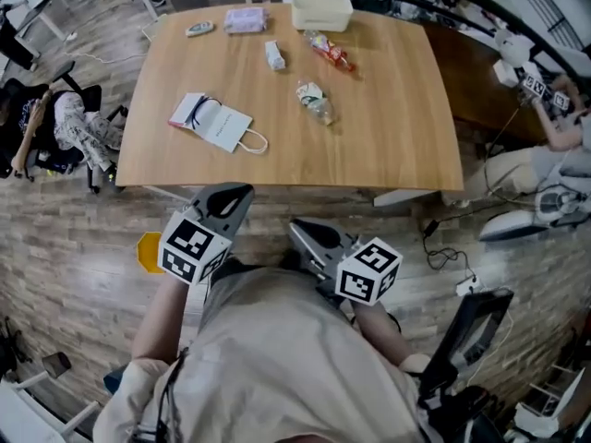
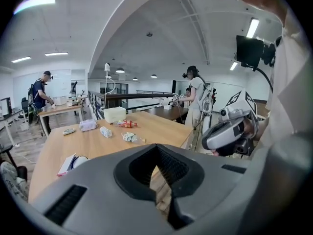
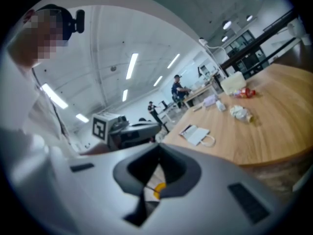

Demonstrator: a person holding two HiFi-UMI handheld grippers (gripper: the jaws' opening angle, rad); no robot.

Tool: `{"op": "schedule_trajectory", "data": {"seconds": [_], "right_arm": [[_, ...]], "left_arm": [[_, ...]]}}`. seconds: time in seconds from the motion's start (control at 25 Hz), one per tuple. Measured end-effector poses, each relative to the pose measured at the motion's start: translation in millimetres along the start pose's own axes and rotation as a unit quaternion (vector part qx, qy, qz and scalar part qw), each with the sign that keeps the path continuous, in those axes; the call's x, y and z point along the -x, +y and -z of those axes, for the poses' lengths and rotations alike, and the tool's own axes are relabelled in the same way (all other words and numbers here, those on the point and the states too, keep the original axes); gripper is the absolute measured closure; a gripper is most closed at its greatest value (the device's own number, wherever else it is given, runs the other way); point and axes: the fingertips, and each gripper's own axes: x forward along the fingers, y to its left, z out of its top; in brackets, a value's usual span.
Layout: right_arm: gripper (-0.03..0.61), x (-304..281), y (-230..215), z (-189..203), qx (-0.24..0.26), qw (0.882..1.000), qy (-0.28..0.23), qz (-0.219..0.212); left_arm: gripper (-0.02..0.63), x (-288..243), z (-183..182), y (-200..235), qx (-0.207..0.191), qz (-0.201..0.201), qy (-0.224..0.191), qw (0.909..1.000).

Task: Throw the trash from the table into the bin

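The wooden table (image 1: 388, 155) carries the trash. A white paper bag (image 1: 214, 122) lies near the front left and a crumpled clear wrapper (image 1: 315, 101) in the middle. Behind them lie a red snack pack (image 1: 330, 51) and a small white carton (image 1: 274, 55). My left gripper (image 1: 240, 193) and right gripper (image 1: 298, 230) are both shut and empty, held close to my body, short of the table's near edge. The left gripper view shows the bag (image 2: 71, 162), the wrapper (image 2: 130, 137) and the right gripper (image 2: 230, 131). The right gripper view shows the bag (image 3: 196, 133) and the wrapper (image 3: 241, 113).
A white box (image 1: 321, 9), a tissue pack (image 1: 245, 19) and a small remote-like item (image 1: 199, 29) sit at the table's far edge. A yellow object (image 1: 148, 252) stands on the floor beside my left gripper. Cables (image 1: 448, 252) and chairs lie to the right; another person (image 1: 563, 123) sits there.
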Motion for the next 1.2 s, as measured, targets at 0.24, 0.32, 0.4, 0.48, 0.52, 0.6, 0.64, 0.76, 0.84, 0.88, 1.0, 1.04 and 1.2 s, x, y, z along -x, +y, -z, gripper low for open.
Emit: {"op": "schedule_trajectory", "data": {"seconds": [0.24,0.32,0.4,0.48,0.52,0.6,0.64,0.76,0.84,0.88,1.0,1.04,1.2], "right_arm": [[0.574,2.5,-8.8,7.3,-0.007,1.0,0.016,-0.02],[0.574,1.9,-13.1,7.9,-0.012,1.0,0.016,-0.02],[0.574,1.2,-19.3,9.2,-0.02,1.0,0.016,-0.015],[0.574,2.1,-26.2,9.2,-0.029,0.999,0.015,-0.002],[0.574,3.4,-29.8,7.3,-0.032,0.999,0.012,0.007],[0.574,5.3,-38.1,1.0,-0.034,0.999,0.005,0.027],[0.574,4.7,-42.6,-2.7,-0.035,0.999,0.002,0.036],[0.574,-3.8,-52.8,-13.1,-0.036,0.998,0.002,0.054],[0.574,-12.2,-55.0,-18.4,-0.029,0.998,0.01,0.064],[0.574,-17.1,-55.7,-20.6,-0.024,0.997,0.015,0.068],[0.574,-32.9,-60.3,-28.0,-0.015,0.996,0.028,0.079],[0.574,-37.5,-62.3,-30.6,-0.013,0.996,0.03,0.083],[0.574,-52.6,-68.7,-35.5,-0.012,0.994,0.037,0.099]], "left_arm": [[0.595,-12.1,3.7,12.0,-0.033,-0.028,0.027,0.9987],[0.594,-19.6,10.5,21.0,-0.061,-0.036,0.046,0.9964],[0.594,-28.3,14.8,27.9,-0.067,-0.029,0.055,0.9958],[0.594,-37.1,17.7,34.6,-0.056,-0.016,0.058,0.9966],[0.594,-42.2,19.7,39.5,-0.059,-0.013,0.062,0.9962],[0.594,-53.6,26.5,51.9,-0.087,-0.012,0.08,0.993],[0.594,-59.1,31.2,58.5,-0.103,-0.009,0.092,0.9903],[0.529,-74.9,48.9,75.2,-0.137,0.01,0.136,0.9811],[0.359,-86.7,63.5,82.3,-0.146,0.029,0.165,0.975],[0.313,-92.5,69.8,86.2,-0.15,0.036,0.175,0.9723],[0.256,-110.3,90.0,102.3,-0.157,0.051,0.2,0.9658],[0.256,-116.8,98.0,107.8,-0.157,0.057,0.209,0.9636],[0.256,-145.8,138.4,124.2,-0.165,0.087,0.266,0.9456]]}}
